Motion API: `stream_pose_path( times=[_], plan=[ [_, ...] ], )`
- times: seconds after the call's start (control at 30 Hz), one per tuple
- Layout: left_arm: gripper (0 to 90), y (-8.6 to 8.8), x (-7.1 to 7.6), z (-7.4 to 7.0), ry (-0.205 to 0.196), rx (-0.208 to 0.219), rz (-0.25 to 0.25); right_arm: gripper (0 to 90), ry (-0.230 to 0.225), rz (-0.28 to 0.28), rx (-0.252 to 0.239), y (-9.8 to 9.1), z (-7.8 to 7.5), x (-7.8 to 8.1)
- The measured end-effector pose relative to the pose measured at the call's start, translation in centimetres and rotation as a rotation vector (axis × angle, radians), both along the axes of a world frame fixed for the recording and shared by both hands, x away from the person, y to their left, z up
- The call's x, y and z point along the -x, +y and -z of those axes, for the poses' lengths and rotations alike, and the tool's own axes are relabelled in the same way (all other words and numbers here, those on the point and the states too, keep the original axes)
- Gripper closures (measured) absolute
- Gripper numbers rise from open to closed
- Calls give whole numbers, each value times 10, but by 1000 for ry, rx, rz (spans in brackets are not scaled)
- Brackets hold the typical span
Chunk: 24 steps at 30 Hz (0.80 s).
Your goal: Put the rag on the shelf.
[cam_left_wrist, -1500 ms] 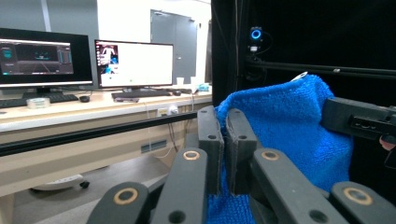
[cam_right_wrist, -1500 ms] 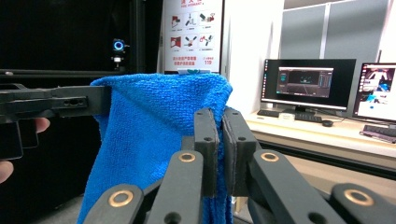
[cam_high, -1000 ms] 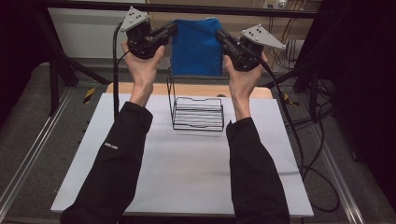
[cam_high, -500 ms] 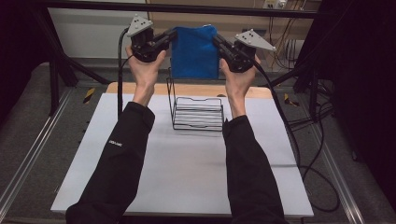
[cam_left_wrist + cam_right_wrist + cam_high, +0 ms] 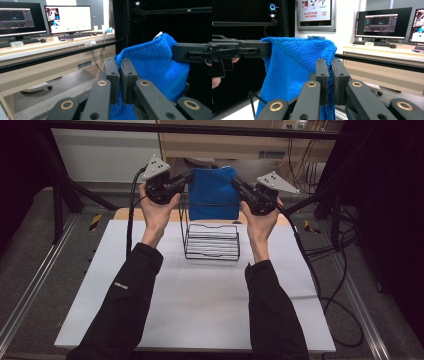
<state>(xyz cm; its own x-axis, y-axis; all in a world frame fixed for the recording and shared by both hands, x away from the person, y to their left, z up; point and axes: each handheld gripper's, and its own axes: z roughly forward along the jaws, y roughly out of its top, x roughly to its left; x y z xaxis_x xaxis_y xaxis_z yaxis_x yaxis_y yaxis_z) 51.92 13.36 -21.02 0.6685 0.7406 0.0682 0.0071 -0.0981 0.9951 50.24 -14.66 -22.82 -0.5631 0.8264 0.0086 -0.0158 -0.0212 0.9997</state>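
A blue terry towel (image 5: 213, 192) hangs spread between my two grippers, above the back of a black wire rack (image 5: 212, 242) on the white table top (image 5: 200, 305). My left gripper (image 5: 188, 176) is shut on the towel's upper left corner, and my right gripper (image 5: 236, 183) is shut on the upper right corner. In the left gripper view the jaws (image 5: 119, 75) pinch the towel (image 5: 160, 65), with the right gripper (image 5: 192, 52) beyond. In the right gripper view the jaws (image 5: 329, 75) clamp the towel's edge (image 5: 294, 65), and the left gripper (image 5: 242, 50) holds the far corner.
Black frame bars (image 5: 250, 129) run across above the table's back edge. Cables (image 5: 330, 285) trail off the right side of the table. A desk with monitors (image 5: 67, 18) stands behind the frame.
Both hands have come down with the towel stretched between them, so its lower edge now hangs closer to the wire rack. Both grips are unchanged.
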Motion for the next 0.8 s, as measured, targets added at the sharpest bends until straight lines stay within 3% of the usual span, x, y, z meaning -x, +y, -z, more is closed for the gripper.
stream_pose_path(
  times=[0.23,0.47,0.8],
  plan=[
    [859,4,11,5,-13,-7,30,852,-14,-20,-8,-2,9,8],
    [858,9,20,5,-12,-13,59,848,-25,-41,28,-1,10,19],
    [855,10,32,8,6,-42,99,847,0,-54,77,-4,11,26]
  ],
)
